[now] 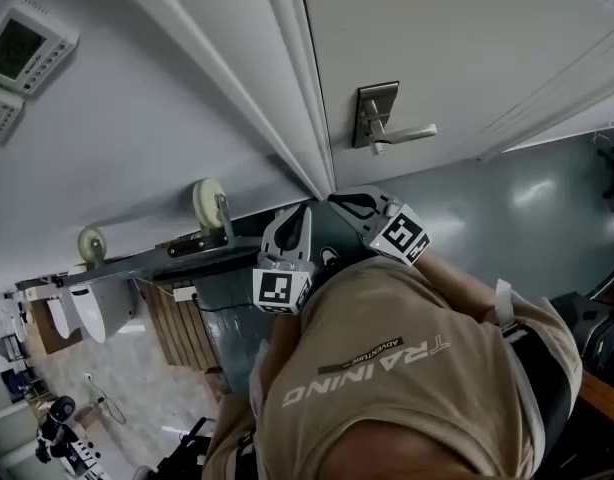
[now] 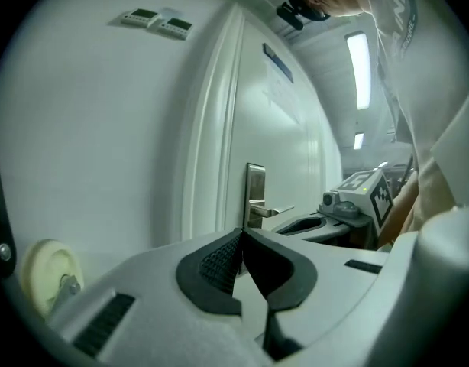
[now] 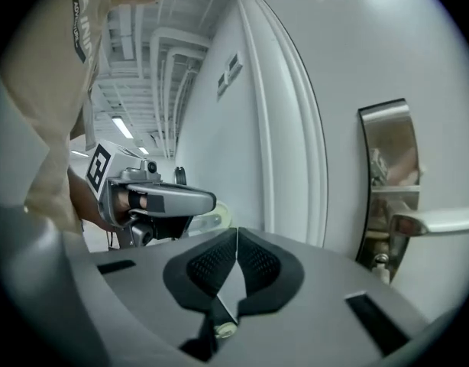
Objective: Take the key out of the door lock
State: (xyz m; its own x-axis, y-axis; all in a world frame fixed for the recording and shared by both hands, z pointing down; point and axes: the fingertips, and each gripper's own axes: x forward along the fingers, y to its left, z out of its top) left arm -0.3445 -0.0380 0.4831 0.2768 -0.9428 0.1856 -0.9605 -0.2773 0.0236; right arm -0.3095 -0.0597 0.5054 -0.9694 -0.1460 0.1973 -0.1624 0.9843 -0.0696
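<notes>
The white door carries a steel lock plate with a lever handle. In the right gripper view the plate is close at the right, and a small metal key end sticks out under the lever. Both grippers hover a short way from the door, apart from the lock. My left gripper is shut with nothing between its pads. My right gripper is also shut and empty, its tips pointing at the door beside the plate. Each gripper shows in the other's view: the right gripper and the left gripper.
The white door frame runs beside the lock. Two wall control panels hang on the grey wall. A cart with cream wheels stands close to the wall near the left gripper. The person's beige shirt fills the lower head view.
</notes>
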